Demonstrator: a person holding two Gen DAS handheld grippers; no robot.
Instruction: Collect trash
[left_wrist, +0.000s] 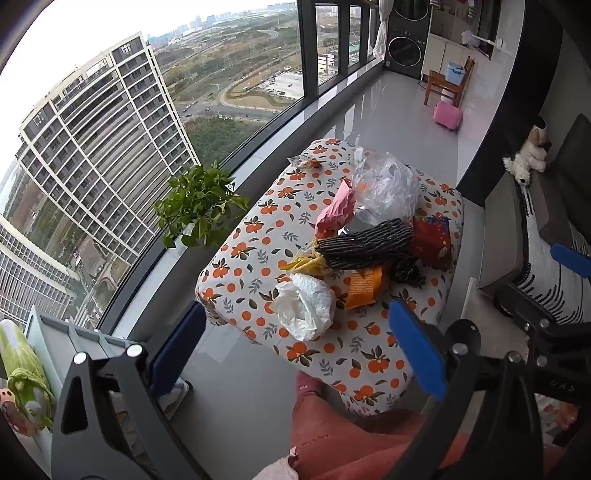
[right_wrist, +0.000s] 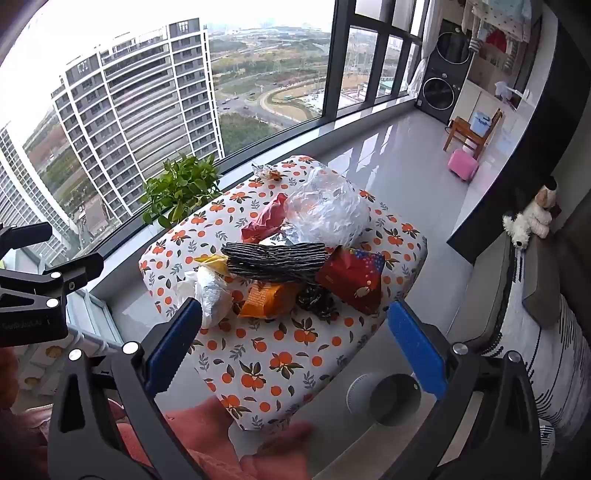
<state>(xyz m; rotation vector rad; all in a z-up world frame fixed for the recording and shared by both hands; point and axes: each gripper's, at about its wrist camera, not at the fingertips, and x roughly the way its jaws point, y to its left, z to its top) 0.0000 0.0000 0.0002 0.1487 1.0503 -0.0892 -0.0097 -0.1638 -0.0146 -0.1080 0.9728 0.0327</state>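
Lying ahead of both wide, empty jaws, the trash pile (left_wrist: 354, 236) (right_wrist: 288, 258) covers the cushion (left_wrist: 258, 236).

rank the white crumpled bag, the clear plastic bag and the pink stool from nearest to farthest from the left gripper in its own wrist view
1. white crumpled bag, at the near edge of the pile, just ahead of the open left gripper.
2. clear plastic bag, at the far side of the pile on the cushion.
3. pink stool, on the floor well beyond, by the wooden chair.

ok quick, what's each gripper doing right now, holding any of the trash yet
left gripper: open, empty, above the white crumpled plastic bag.
right gripper: open, empty, above the orange-print cushioned table.
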